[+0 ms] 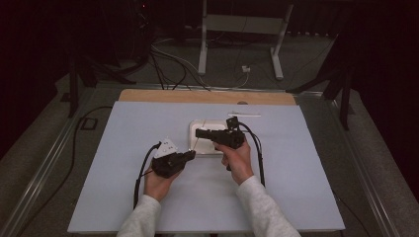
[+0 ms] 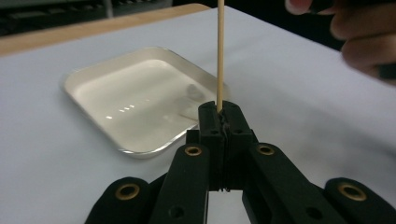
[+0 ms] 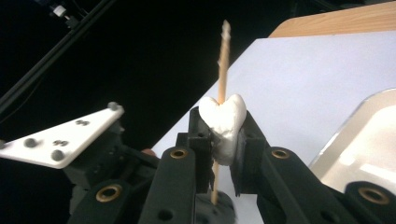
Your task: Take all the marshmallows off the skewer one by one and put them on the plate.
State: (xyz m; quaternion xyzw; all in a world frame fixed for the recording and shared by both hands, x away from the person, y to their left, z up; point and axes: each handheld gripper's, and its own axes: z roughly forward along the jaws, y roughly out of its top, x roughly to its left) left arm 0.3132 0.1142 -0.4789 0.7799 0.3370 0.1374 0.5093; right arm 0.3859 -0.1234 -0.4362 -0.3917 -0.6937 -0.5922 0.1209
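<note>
Wooden skewer stands pinched at its lower end between the fully closed jaws of the left gripper, just near of the white tray on the pale table. White marshmallow is threaded on that skewer and squeezed between the jaws of the right gripper, above the tray's near-left edge, with both grippers close together.

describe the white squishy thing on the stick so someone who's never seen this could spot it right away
Start at the pale sheet covering the table and find the shallow white square tray near its middle. Just above the tray's near edge, the right gripper has its black jaws squeezed on a soft white marshmallow-like lump. It is the only white lump, pierced by the thin wooden skewer that the left gripper pinches.
</note>
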